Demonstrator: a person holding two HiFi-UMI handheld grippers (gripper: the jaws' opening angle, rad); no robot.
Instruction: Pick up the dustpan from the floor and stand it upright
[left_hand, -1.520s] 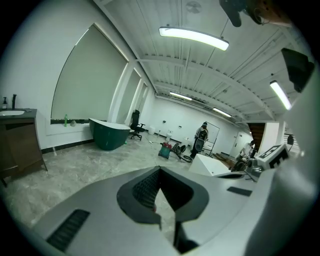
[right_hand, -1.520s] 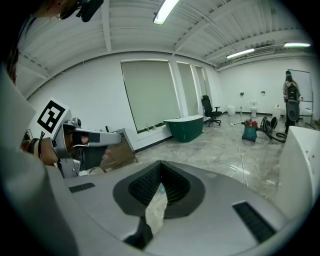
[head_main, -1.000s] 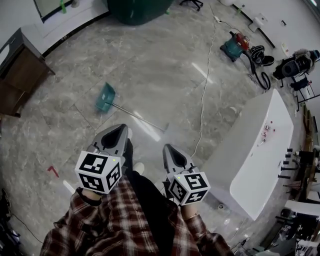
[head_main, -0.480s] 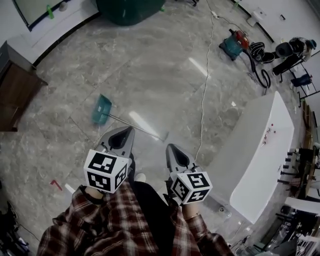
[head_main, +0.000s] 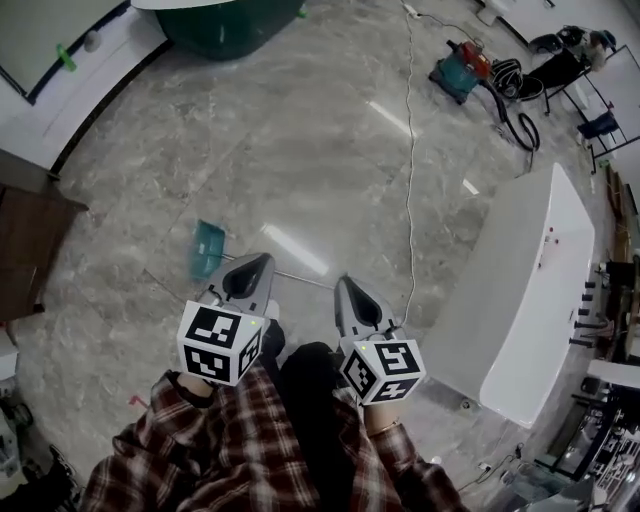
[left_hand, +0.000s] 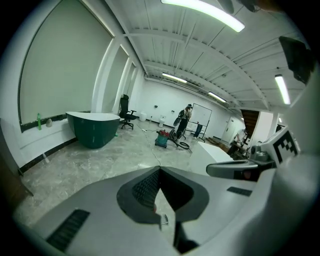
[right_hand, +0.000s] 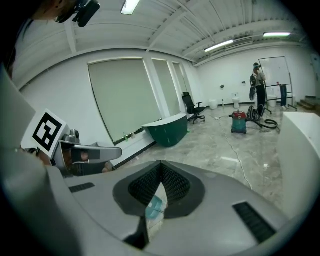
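my left gripper (head_main: 255, 260) and right gripper (head_main: 345, 283) are both closed and empty. the dustpan (head_main: 207, 248) lies flat on the floor (head_main: 300, 150) just ahead. it looks light and stiff, so i would take its thin handle (head_main: 300, 277), which is maybe slippery.

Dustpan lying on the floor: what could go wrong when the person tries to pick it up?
The dustpan has a thin handle lying flat on the glossy floor; jaws might push it away. The left gripper and right gripper are shut and must open first. The white cable nearby could catch a foot.

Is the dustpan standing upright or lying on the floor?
Lying down: the dustpan rests flat on the floor, handle stretched out along it.
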